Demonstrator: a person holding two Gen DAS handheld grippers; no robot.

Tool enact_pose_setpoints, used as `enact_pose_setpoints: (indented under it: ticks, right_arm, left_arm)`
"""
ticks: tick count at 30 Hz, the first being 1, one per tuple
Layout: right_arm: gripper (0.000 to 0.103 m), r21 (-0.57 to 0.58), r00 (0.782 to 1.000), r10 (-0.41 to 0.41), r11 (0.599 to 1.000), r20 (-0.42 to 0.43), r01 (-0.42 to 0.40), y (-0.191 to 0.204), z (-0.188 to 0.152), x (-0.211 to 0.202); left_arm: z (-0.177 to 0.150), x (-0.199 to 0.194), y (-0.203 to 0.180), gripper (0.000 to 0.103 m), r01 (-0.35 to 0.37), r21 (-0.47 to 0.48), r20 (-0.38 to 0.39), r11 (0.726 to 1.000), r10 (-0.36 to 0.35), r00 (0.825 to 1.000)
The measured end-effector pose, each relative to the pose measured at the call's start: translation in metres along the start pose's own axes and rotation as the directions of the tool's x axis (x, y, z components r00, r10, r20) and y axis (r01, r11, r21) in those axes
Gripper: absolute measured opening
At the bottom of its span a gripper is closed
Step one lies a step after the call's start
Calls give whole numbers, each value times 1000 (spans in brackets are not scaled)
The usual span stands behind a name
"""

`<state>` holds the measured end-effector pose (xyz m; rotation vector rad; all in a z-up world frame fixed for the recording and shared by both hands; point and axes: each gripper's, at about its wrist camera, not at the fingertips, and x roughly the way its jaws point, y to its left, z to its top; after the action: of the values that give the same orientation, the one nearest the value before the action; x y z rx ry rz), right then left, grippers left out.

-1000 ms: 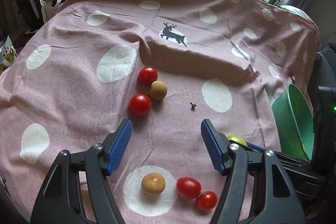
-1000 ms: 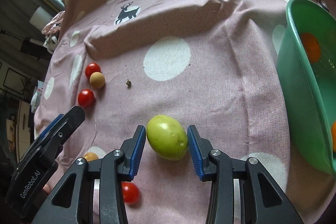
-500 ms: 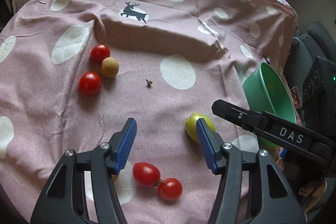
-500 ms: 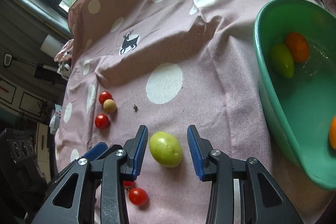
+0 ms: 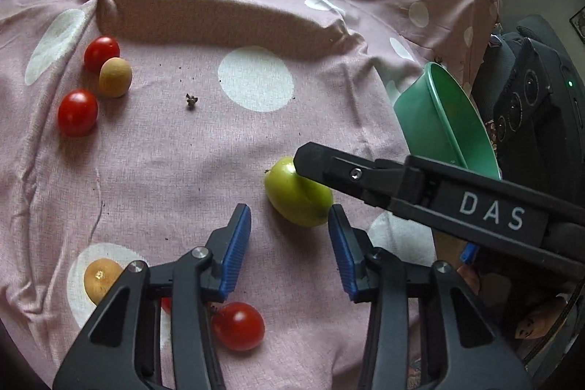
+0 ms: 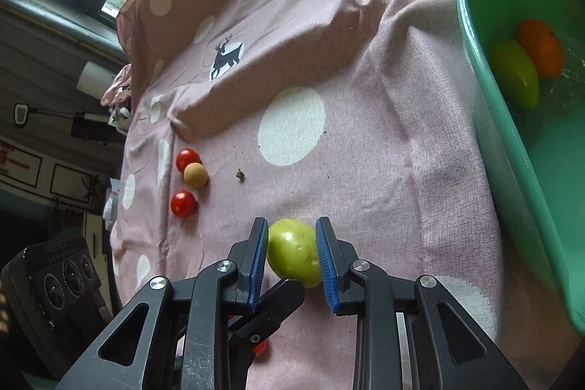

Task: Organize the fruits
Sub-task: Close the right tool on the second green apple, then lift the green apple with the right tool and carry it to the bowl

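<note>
the right gripper (image 6: 292, 258) has closed in from a loose straddle and now pinches the green tomato (image 6: 293, 257) on the pink cloth (image 6: 365, 170); it looks ready to lift toward the green basin (image 6: 486, 119). the left gripper (image 5: 289, 245) hovers spread beside it, holding nothing.

White capitals "DAS" are showing on the black side of the right gripper (image 5: 314, 167), which is reaching across the left wrist view from the right. No other lettering is coming through legibly. A black deer silhouette, a picture and not text, is sitting in a white dot on the pink tablecloth (image 5: 182, 156), also showing in the right wrist view (image 6: 365, 170). A wall sign (image 6: 14, 161) with red marks is hanging at the far left edge of the right wrist view; possibly characters, but it is looking too small and blurred to read.
</note>
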<state>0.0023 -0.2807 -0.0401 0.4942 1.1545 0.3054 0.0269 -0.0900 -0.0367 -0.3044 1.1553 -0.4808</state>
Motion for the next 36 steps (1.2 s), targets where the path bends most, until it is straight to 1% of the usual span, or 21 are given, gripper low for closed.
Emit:
enact_pose_setpoints:
  ticks: [5,9,15,26,30,32,34,36]
  right_arm:
    - [30,-7,1000,-5,1000,-6,5,1,-1,1]
    - [30,-12,1000,-3,1000,-10,3,1,0,3]
    - [30,-2,1000,11,1000,-12,-11,-2,1,4]
    - [30,-8,1000,7,1000,-20,-7,-2,2,8]
    - [33,-18,1000,0,1000,-30,0,0,2,12]
    - [35,-27,999,-13,1000,-51,12,2,1,17]
    - [36,-39,999,-27,999,-41,25,4,1,18]
    - [38,-58,999,-35,998,-37,33,7,0,18]
  left_arm:
    - [0,6,-2,39,24,2,-14,1000,-24,1000]
    - [1,11,-4,36,22,4,-21,1000,-21,1000]
    - [3,10,-2,36,30,0,-16,1000,-30,999]
    - [4,10,-1,36,34,-2,-17,999,-34,999]
    - [4,11,-1,36,32,0,-15,999,-32,999]
    - [4,11,-2,36,28,3,-12,1000,-28,1000]
    - [4,11,-1,36,25,2,-9,1000,-25,1000]
    - [5,11,-1,36,27,-1,-8,1000,-27,1000]
